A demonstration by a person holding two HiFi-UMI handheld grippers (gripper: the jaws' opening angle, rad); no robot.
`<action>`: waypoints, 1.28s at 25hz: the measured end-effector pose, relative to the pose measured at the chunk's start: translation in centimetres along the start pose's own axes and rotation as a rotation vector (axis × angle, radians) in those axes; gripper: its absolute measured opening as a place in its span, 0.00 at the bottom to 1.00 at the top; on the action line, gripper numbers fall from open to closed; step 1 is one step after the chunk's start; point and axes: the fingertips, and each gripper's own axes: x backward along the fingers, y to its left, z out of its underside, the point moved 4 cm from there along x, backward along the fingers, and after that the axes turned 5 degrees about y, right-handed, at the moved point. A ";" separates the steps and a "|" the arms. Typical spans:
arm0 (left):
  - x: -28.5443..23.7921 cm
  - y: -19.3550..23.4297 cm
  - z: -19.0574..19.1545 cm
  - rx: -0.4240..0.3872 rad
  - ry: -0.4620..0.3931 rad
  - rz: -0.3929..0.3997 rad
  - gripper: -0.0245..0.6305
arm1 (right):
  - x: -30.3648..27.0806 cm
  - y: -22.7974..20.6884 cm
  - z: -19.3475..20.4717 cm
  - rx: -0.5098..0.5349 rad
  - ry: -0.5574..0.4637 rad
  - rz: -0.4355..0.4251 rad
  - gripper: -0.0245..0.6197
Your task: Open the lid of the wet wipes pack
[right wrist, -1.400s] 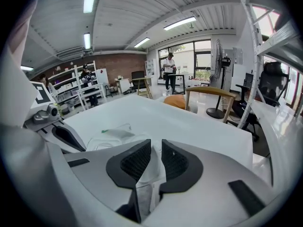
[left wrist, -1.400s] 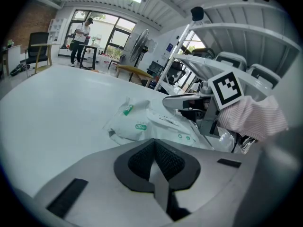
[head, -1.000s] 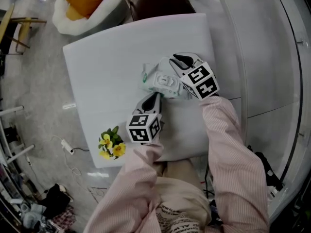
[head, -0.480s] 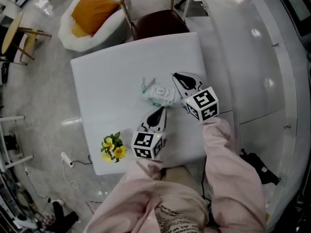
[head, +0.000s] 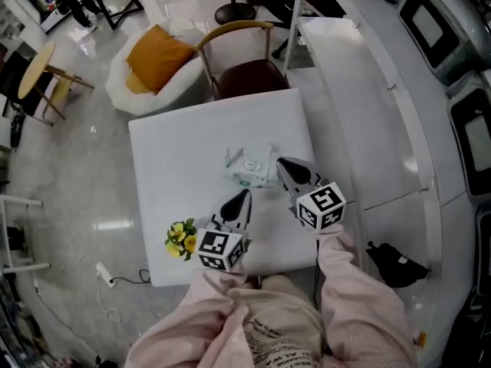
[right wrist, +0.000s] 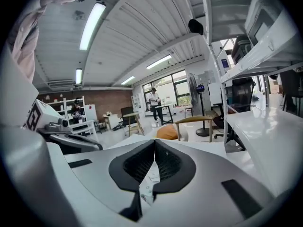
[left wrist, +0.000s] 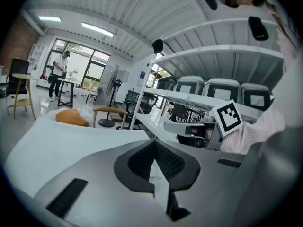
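Wet wipes pack (head: 251, 167) flat near the middle of the white table (head: 184, 144). Just to its right and apart from it, the right gripper (head: 282, 164), jaws just closed tip to tip on nothing. Nearer the person, the left gripper (head: 242, 198), likewise pressed together and empty. Yellow flowers (head: 180, 238) at the near-left corner.

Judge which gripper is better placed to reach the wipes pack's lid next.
Right, probably. The right gripper has its tip beside the wet wipes pack; the left gripper sits further back from it. Both are shut, holding nothing.
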 end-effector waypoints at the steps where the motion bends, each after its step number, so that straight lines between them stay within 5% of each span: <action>1: 0.5 -0.2 -0.4 -0.008 -0.011 0.000 0.03 | 0.7 0.4 -0.3 -0.003 -0.013 0.002 0.04; 17: 8.7 -2.4 -5.8 -0.126 -0.186 -0.031 0.03 | 9.3 5.4 -4.4 -0.014 -0.193 0.018 0.04; 32: 15.1 -1.4 -7.8 -0.152 -0.304 -0.145 0.03 | 13.0 7.2 -7.6 0.020 -0.327 0.019 0.04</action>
